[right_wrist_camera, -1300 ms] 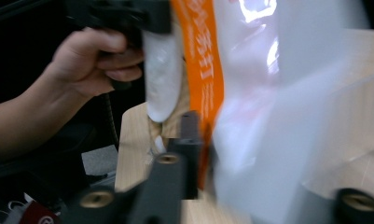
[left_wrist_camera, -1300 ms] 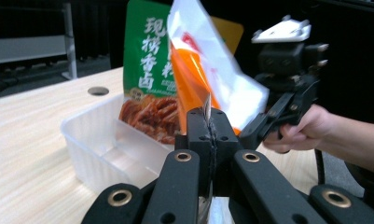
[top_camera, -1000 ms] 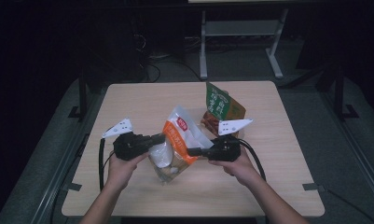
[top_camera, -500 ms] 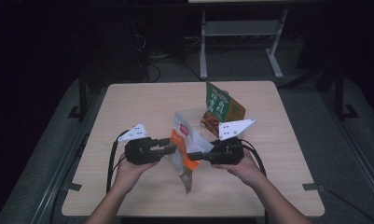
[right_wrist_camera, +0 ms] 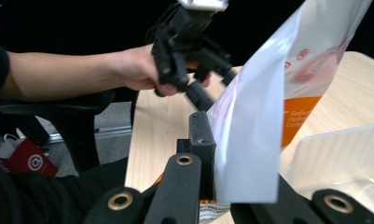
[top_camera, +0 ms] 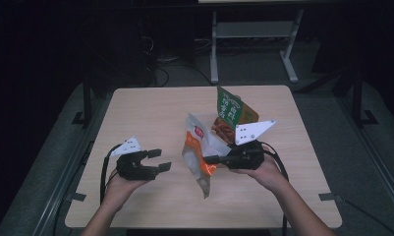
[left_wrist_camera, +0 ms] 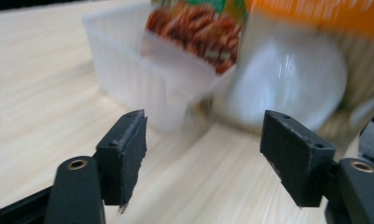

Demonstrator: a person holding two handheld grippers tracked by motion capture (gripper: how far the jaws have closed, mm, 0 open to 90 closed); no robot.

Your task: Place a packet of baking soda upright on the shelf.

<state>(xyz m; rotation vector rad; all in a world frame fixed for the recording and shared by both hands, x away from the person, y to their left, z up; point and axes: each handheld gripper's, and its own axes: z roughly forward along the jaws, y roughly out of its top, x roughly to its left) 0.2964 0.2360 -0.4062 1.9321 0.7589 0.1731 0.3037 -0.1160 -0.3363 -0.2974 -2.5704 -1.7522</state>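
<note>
Bag held: we see the orange-and-white snack bag [top_camera: 198, 156] at the centre of the high view, lifted off the table [top_camera: 150, 113], its long axis running from upper left to lower right, the lower tip hanging toward the bottom of the frame.
Right gripper: our right gripper [top_camera: 208, 160] is clamped onto the bag's edge just right of centre; in the right gripper view its black jaws pinch the white film [right_wrist_camera: 250, 140] at the bottom middle of the frame.
Left gripper: our left gripper [top_camera: 161, 160] sits at lower left of centre in the high view, jaws apart with nothing between them; they have just been opening, and the left gripper view shows both pads [left_wrist_camera: 126, 154] spread wide over bare wood.
Key relation: the bag lies to the right of the open left fingers, near but not touching, so the right hand alone carries it and the left would have to travel rightward to regrip.
Other things: a clear plastic tray [left_wrist_camera: 138, 84] in the upper middle of the left gripper view, with a green packet [top_camera: 232, 112] standing in it.
Count: we count two grippers, two bags (one orange, one green), one tray, one table.
Judgement: we think the free left hand is the one to move.
</note>
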